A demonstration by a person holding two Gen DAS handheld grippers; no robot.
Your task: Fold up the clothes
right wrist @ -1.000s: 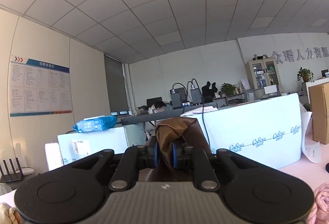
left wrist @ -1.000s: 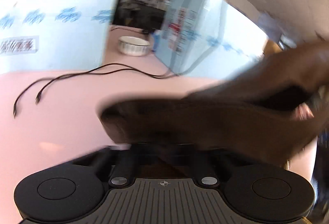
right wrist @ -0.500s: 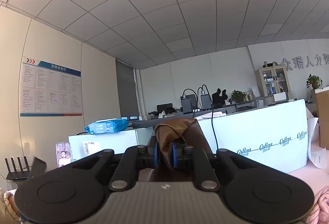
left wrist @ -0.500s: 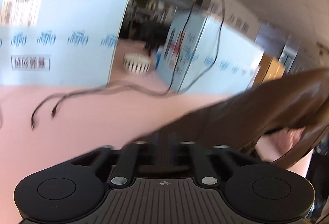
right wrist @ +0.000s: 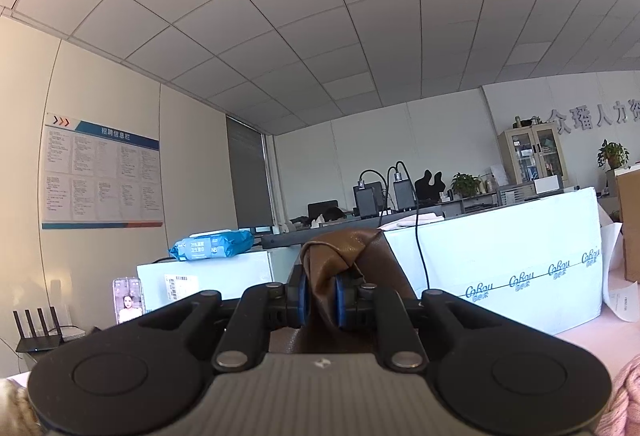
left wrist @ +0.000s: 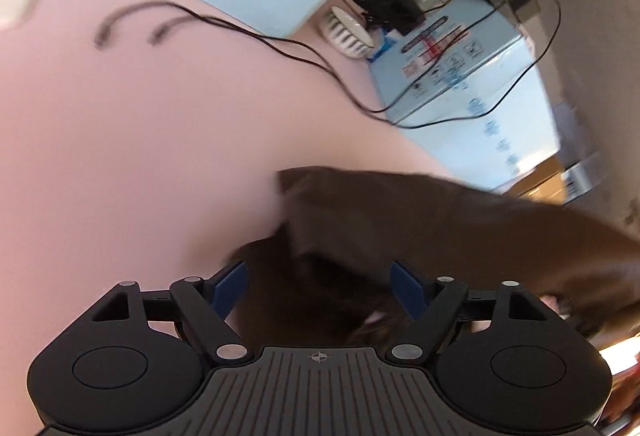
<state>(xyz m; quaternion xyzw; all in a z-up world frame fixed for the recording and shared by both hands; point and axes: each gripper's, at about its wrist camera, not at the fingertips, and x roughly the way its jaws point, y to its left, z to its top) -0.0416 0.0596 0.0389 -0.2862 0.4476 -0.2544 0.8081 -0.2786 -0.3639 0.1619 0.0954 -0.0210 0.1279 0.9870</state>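
While the left gripper (left wrist: 318, 286) tilts down toward the pink table (left wrist: 140, 140), its blue-padded jaws stand wide apart, gripping nothing. Brown garment (left wrist: 420, 220) lies between and beyond them, draped over the near right of the table, blurred. Right gripper (right wrist: 318, 298) points up and outward at the room, ceiling filling the upper view; its jaws are pressed together on a bunched fold of the same brown garment (right wrist: 340, 252), which rises above the pads and hangs down behind them. Containers: a white ribbed bowl (left wrist: 348, 32) sits at the far side of the table between two pale blue cartons (left wrist: 452, 76); contents cannot be seen. Black cables (left wrist: 280, 44) trail across the table near it. Blue wipes pack (right wrist: 212, 245) rests atop a white box (right wrist: 208, 276), far left.
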